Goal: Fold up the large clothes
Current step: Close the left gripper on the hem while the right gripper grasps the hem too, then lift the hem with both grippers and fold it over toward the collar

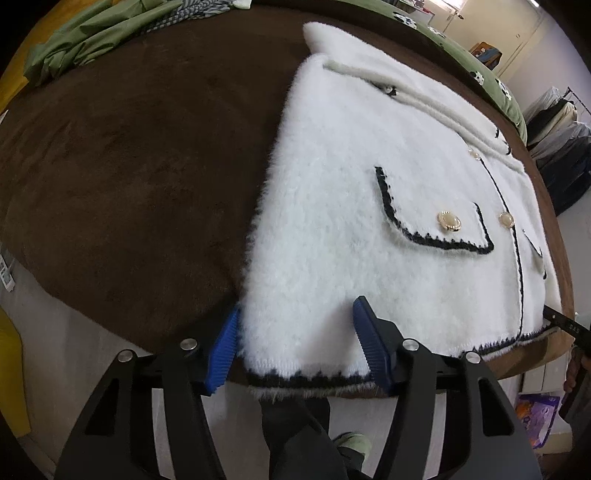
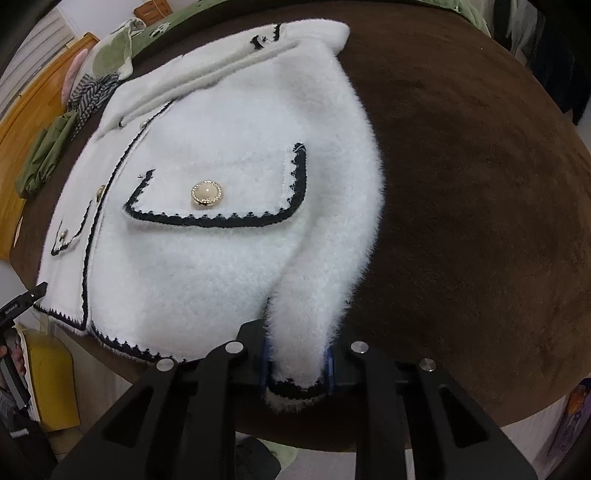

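A fluffy white jacket (image 1: 388, 206) with black trim, flap pockets and pearl buttons lies front-up on a brown blanket (image 1: 129, 177). My left gripper (image 1: 295, 336) is open, its blue fingers (image 1: 221, 358) straddling the jacket's near-left hem corner. In the right wrist view the jacket (image 2: 221, 192) fills the left half. My right gripper (image 2: 297, 363) is shut on the jacket's right hem corner (image 2: 295, 384), which bunches into a ridge between the pads. The left gripper's tip shows at the far left of the right wrist view (image 2: 26, 299).
Green clothes (image 1: 92, 40) and a striped garment (image 1: 192, 14) lie at the blanket's far left. A green pillow (image 1: 491, 77) lies along the far edge. A clothes rack (image 1: 557, 140) stands to the right. A wooden headboard (image 2: 33, 110) and a yellow bin (image 2: 51, 376) show in the right wrist view.
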Demonstrator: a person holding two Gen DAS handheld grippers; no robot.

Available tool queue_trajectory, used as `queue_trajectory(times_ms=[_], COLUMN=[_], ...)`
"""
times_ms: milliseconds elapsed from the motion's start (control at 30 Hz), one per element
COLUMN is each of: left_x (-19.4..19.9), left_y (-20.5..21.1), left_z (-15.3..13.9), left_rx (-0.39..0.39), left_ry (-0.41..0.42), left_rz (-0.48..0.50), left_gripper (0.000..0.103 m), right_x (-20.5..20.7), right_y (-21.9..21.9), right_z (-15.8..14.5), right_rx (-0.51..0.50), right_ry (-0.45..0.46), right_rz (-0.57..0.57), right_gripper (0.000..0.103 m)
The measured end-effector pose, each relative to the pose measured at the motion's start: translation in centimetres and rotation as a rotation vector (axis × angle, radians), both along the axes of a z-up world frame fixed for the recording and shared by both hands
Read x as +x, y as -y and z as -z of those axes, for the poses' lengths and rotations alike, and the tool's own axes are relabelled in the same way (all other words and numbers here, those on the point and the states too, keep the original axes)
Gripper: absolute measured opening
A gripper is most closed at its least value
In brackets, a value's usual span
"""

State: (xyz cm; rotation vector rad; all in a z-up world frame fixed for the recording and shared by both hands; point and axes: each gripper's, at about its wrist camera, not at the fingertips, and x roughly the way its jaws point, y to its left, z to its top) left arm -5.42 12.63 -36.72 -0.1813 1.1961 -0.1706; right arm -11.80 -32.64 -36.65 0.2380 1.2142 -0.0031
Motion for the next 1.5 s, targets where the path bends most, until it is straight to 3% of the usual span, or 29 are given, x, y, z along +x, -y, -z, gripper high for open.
queue_trajectory(times_ms=[100,267,333,467,567,700,867,1100,1133,1233,1267,1500], left_x=[0.4,-0.3,-0.8,-1.3,-1.8,-1.6,-0.8,-0.9,-0.7,0.4,0.7,0.1], left_y=[0.0,0.2,0.2,0.8,2.5,4.3,2.8,2.7,2.6,2.4,2.3,2.6], left_z=[0.0,-1.2,-1.6,-2.0,-3.4,-3.9,-1.5,-0.9,-0.9,-0.6,-0.6,-2.1], left_rx=[-0.019,0.025,0.007,0.026,0.053,0.076,0.048,0.103,0.091,0.021,0.004,0.016], left_ry=[-0.007,0.026,0.011,0.009,0.043,0.062,-0.005,0.008,0.011,0.003,-0.003,0.036], left_rz=[-0.016,-0.025,-0.021,0.008,0.079,0.113,-0.002,-0.034,-0.045,-0.089,-0.1,-0.1], left_gripper=[0.06,0.042,0.042,0.041,0.033,0.034,0.036,0.051,0.05,0.022,0.019,0.014], right_x=[0.3,0.3,0.3,0.4,0.5,0.1,0.0,-0.3,-0.4,-0.9,-1.0,-1.1], right_y=[-0.4,-1.4,-1.3,-1.2,-1.2,-0.6,-0.4,0.1,0.1,0.9,1.2,1.9], right_z=[0.2,0.4,0.5,0.6,0.5,0.5,0.4,0.4,0.4,0.3,0.2,-0.6], right_rx=[-0.021,-0.068,-0.057,-0.047,-0.042,-0.033,-0.027,-0.013,-0.009,0.022,0.034,0.074], right_ry=[0.001,0.013,0.013,0.012,0.009,0.008,0.008,0.015,0.018,0.03,0.031,0.015], right_rz=[0.004,0.005,0.016,0.018,0.01,0.007,0.009,0.007,0.009,0.031,0.042,0.062], right_gripper=[0.026,0.027,0.027,0.027,0.027,0.027,0.028,0.028,0.028,0.023,0.022,0.016])
